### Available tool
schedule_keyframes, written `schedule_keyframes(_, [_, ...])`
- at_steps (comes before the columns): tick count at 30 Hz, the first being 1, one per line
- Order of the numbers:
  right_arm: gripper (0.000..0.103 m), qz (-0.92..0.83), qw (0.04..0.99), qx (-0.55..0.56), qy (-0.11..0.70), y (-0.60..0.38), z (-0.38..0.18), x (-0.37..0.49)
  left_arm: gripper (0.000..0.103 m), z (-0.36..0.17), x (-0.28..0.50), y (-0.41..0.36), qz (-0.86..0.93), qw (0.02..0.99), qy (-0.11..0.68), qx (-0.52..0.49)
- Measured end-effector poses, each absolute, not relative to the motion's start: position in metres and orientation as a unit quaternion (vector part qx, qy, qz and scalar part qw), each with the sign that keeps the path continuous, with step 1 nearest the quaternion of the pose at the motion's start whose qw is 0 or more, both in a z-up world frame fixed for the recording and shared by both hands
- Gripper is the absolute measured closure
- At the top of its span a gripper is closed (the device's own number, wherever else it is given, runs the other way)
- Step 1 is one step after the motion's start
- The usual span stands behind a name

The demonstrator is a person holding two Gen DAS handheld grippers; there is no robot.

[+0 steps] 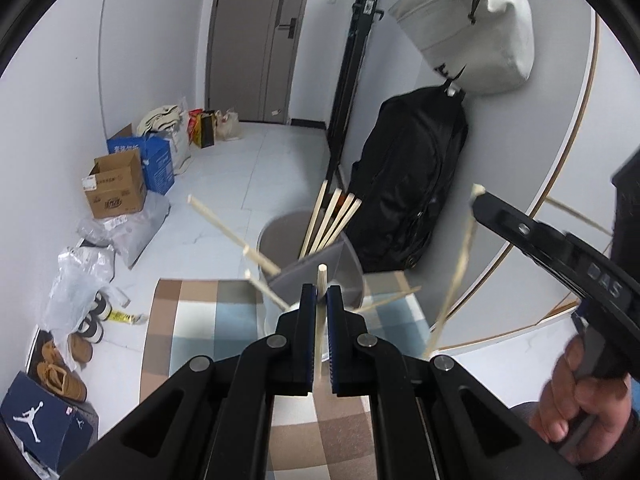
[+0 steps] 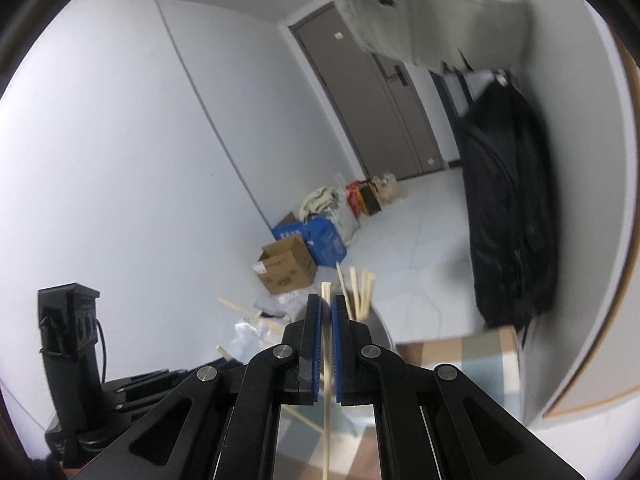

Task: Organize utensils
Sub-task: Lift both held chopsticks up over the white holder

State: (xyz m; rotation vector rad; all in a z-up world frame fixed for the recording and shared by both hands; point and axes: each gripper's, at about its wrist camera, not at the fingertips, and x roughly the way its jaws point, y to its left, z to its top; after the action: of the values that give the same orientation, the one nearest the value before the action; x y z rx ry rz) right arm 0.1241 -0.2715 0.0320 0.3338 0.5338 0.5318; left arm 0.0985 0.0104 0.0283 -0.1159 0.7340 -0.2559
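The left gripper is pinching a single wooden chopstick between its blue pads, the stick running along the fingers with its tip poking out just past them. Directly ahead and slightly below is standing the grey holder, a divided cup with a bundle of chopsticks leaning in its far compartment and a few loose ones splaying out to the left and right. The right gripper is likewise clamping one chopstick lengthwise, and in its own view the holder is sitting just ahead and a little to the right. The left one appears nearer to the cup, so its stick probably needs tipping upright over the opening. The holder is resting on a checked brown, white and blue mat. Beyond are lying pale floor tiles, cardboard boxes by the wall, a black bag hanging to the right, and a grey door at the far end.
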Motion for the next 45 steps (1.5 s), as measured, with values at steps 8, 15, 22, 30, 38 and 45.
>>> schedule_keyframes(8, [0.099, 0.275, 0.925, 0.131, 0.228, -0.249, 0.074, 0.157, 0.102, 0.071, 0.112, 0.018, -0.15, 0.93, 0.33, -0.06])
schedule_keyframes(15, [0.099, 0.281, 0.927, 0.138, 0.209, -0.233, 0.101, 0.194, 0.102, 0.12, 0.129, 0.026, -0.16, 0.944, 0.284, -0.052])
schedule_keyframes(22, [0.099, 0.269, 0.935, 0.116, 0.199, -0.213, 0.11, 0.229, 0.102, 0.13, 0.152, 0.036, -0.154, 0.949, 0.272, -0.036])
schedule_keyframes(30, [0.099, 0.252, 0.943, 0.09, 0.2, -0.194, 0.087, 0.258, 0.102, 0.104, 0.177, 0.035, -0.163, 0.938, 0.306, -0.023])
schedule_keyframes(38, [0.099, 0.226, 0.946, 0.095, 0.212, -0.184, 0.058, 0.271, 0.102, 0.084, 0.185, 0.037, -0.169, 0.928, 0.332, -0.016])
schedule_keyframes(45, [0.099, 0.228, 0.944, 0.092, 0.222, -0.185, 0.044, 0.269, 0.102, 0.077, 0.189, 0.033, -0.177, 0.923, 0.341, -0.009])
